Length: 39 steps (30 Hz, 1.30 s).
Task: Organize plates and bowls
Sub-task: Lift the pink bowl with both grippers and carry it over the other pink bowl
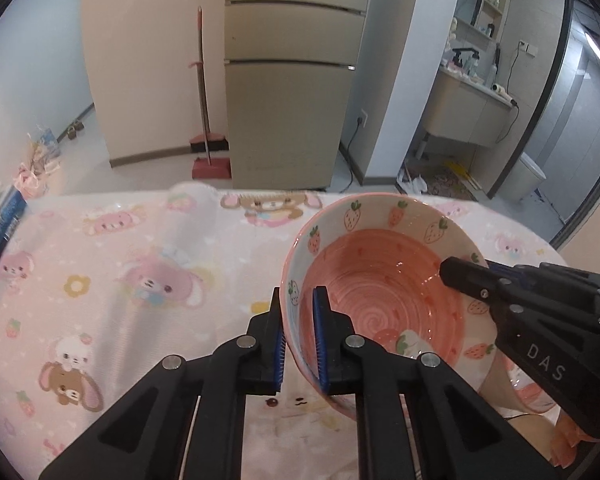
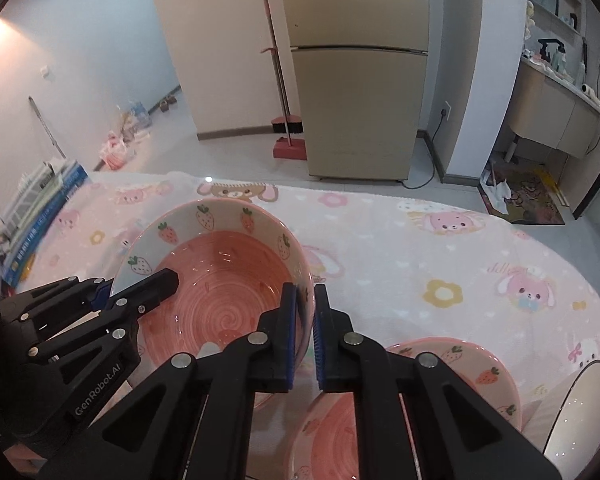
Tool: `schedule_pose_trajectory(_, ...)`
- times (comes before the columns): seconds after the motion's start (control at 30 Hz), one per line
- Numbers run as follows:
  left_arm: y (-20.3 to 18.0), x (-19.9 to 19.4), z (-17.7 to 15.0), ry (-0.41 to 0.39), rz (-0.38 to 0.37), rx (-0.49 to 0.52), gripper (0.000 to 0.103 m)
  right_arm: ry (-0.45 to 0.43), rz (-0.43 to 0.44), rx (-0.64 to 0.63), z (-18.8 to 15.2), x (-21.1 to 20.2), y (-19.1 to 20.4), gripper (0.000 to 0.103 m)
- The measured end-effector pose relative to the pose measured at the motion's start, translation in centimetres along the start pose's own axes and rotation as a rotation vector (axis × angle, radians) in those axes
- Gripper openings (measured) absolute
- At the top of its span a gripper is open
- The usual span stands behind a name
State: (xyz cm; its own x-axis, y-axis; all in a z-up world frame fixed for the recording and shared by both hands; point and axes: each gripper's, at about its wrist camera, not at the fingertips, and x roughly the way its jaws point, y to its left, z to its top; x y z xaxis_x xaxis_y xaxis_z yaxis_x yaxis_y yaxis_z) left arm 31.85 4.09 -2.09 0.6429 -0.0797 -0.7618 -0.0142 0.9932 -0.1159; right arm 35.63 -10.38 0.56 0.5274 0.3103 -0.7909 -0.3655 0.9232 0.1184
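A pink bowl (image 1: 380,280) (image 2: 220,288) with a spiral inside and strawberries round its white rim is held from both sides over the pink cartoon tablecloth (image 1: 140,260). My left gripper (image 1: 298,292) (image 2: 156,284) is shut on the bowl's left rim, one pad inside and one outside. My right gripper (image 2: 305,288) (image 1: 472,270) is shut on the opposite rim in the same way. A second strawberry bowl (image 2: 460,364) (image 1: 528,392) sits close under and to the right of the held one. Whether the held bowl touches the cloth is hidden.
More pink dishware (image 2: 328,440) lies under my right gripper, and a pale round plate (image 2: 580,420) sits at the lower right edge. Stacked books (image 2: 40,208) stand at the table's left end. Beyond the far table edge are a fridge (image 2: 360,80) and a broom (image 2: 284,120).
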Motion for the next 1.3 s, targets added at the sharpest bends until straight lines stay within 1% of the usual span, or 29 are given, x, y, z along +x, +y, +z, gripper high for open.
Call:
schedule_pose_trajectory(0.1, -0.1, -1.4, 0.4, -0.025, 0.005, 0.0, 0.013, -0.027, 0.01, 0.004, 0.4, -1.0, 0.2, 0.007)
schedule_pose_trajectory(0.23, 0.1, -3.4, 0.7, -0.045, -0.014, -0.017, 0.013, -0.065, 0.017, 0.001, 0.7, -2.8, 0.7, 0.007)
schedule_pose_trajectory(0.37, -0.7, -5.7, 0.9, -0.074, -0.032, -0.008, 0.013, -0.105, 0.001, -0.008, 0.6, -5.1, 0.6, 0.007)
schedule_pose_trajectory(0.6, -3.2, -8.4, 1.0, -0.1, -0.095, 0.024, 0.012, -0.186, -0.027, 0.008, -0.8, -9.3, -0.4, 0.007)
schedule_pose_trajectory(0.73, -4.9, -9.7, 0.8, -0.106, -0.135, 0.045, 0.012, -0.214, -0.054, 0.015, -1.7, -11.3, -0.9, 0.007)
schedule_pose_trajectory(0.9, -7.2, -10.4, 0.2, -0.111, -0.176, 0.084, 0.011, -0.262, -0.094, 0.022, -3.3, -13.7, -2.0, 0.007)
schedule_pose_trajectory(1.07, -9.1, -10.3, -0.5, -0.082, -0.238, 0.111, 0.011, -0.239, -0.105, 0.053, -4.7, -14.0, -4.1, 0.007)
schedule_pose_trajectory(1.2, -10.5, -9.5, -1.3, -0.05, -0.249, 0.135, 0.011, -0.211, -0.09, 0.098, -6.1, -13.4, -5.7, 0.007)
schedule_pose_trajectory(1.3, -11.2, -8.8, -1.8, -0.053, -0.246, 0.16, 0.011, -0.209, -0.085, 0.119, -6.7, -13.1, -6.7, 0.007)
